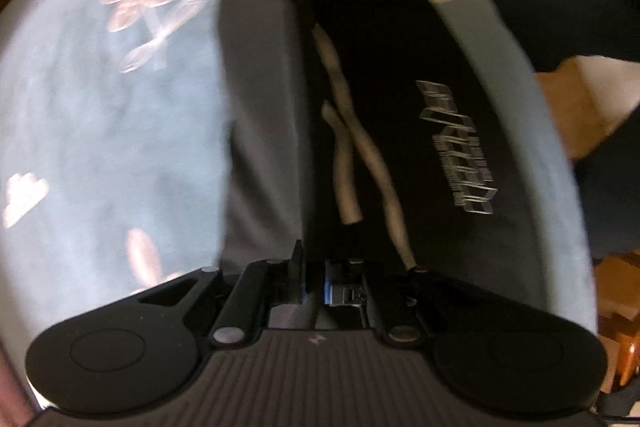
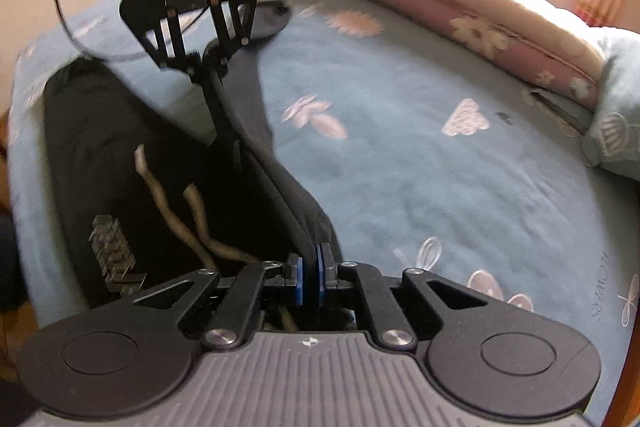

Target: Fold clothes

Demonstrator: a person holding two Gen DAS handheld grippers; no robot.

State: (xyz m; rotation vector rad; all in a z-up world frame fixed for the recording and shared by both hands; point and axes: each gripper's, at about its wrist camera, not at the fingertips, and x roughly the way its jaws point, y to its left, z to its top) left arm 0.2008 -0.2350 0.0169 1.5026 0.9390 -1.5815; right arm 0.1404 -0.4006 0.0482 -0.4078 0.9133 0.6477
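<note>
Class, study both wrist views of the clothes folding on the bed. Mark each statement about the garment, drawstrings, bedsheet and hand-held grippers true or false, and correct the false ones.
1. The garment is white. False: it is black.
2. The right hand-held gripper is shut on the garment's edge. True.
3. The bedsheet is plain red. False: it is light blue with flowers.
4. Two pale drawstrings lie on the garment. True.
5. The left hand-held gripper hangs open. False: it pinches the garment.
</note>
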